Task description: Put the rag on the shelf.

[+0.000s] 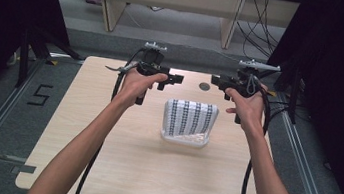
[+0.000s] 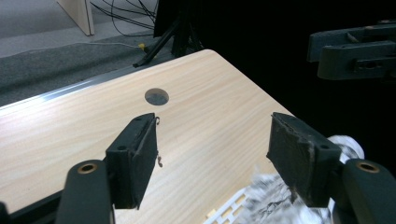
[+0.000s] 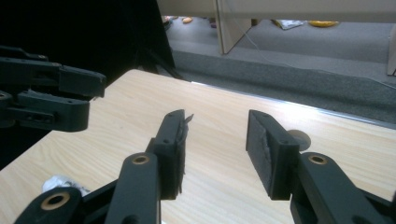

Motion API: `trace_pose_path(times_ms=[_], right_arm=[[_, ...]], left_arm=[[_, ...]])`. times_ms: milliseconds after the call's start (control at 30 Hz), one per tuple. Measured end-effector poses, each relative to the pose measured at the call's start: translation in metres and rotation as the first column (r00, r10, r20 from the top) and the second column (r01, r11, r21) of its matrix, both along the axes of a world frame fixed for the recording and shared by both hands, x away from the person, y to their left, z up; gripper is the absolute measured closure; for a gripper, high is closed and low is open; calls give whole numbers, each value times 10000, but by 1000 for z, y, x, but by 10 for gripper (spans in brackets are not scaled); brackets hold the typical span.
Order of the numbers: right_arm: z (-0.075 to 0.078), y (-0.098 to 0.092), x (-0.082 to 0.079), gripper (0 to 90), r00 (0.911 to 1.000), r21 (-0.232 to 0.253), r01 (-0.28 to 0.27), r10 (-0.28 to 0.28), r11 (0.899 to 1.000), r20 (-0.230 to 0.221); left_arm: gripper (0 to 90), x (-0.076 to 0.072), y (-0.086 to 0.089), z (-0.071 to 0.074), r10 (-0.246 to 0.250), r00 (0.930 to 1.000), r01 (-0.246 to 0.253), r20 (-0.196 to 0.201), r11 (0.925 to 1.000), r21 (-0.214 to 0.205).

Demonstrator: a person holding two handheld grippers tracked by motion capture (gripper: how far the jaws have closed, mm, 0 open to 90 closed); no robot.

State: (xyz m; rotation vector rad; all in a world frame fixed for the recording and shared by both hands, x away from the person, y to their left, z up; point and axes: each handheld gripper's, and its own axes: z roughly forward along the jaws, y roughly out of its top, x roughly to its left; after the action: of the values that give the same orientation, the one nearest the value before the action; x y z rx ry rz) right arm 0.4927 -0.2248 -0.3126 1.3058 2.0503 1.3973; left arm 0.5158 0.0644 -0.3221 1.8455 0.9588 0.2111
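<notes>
Basket [image 1: 185, 138] mid-table [image 1: 103, 143]; hole [image 1: 204, 86] behind it; tools flanking hole, left [image 1: 174, 81], right [image 1: 216, 80]

The pale rectangular wooden table [image 1: 116, 160] looks smooth and matt, with fine grain. At its middle, a white slotted plastic basket [image 1: 184, 140] carries black-and-white patterned cloth [image 1: 190, 117]. The matt black plastic left gripper [image 2: 212, 154] has rough, frayed pads [image 2: 292, 151].

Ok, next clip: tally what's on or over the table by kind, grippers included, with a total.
Handheld grippers: 2, the left gripper and the right gripper, both open and held above the table
White baskets: 1, the basket
Patterned black-and-white cloths: 1, the cloth lying over the basket
Total: 4
</notes>
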Motion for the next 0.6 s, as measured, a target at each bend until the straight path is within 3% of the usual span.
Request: trace_pose_path(times_ms=[167, 367, 433, 600], right_arm=[[-2, -2, -5, 553, 9998, 64, -148, 149, 9999, -156], [-1, -5, -11, 510, 9997, -81, -251, 251, 9997, 19], [0, -4, -14, 487, 9996, 134, -276, 276, 9995, 45], [5, -3, -21, 420, 9993, -6, -361, 362, 9993, 85]], left_arm=[[287, -9, 9, -2, -17, 10000, 17, -98, 10000, -14], [264, -18, 19, -3, -17, 10000, 17, 68, 10000, -3], [254, -20, 22, -3, -52, 10000, 52, 43, 10000, -69], [218, -28, 24, -2, -54, 9998, 51, 212, 9999, 131]])
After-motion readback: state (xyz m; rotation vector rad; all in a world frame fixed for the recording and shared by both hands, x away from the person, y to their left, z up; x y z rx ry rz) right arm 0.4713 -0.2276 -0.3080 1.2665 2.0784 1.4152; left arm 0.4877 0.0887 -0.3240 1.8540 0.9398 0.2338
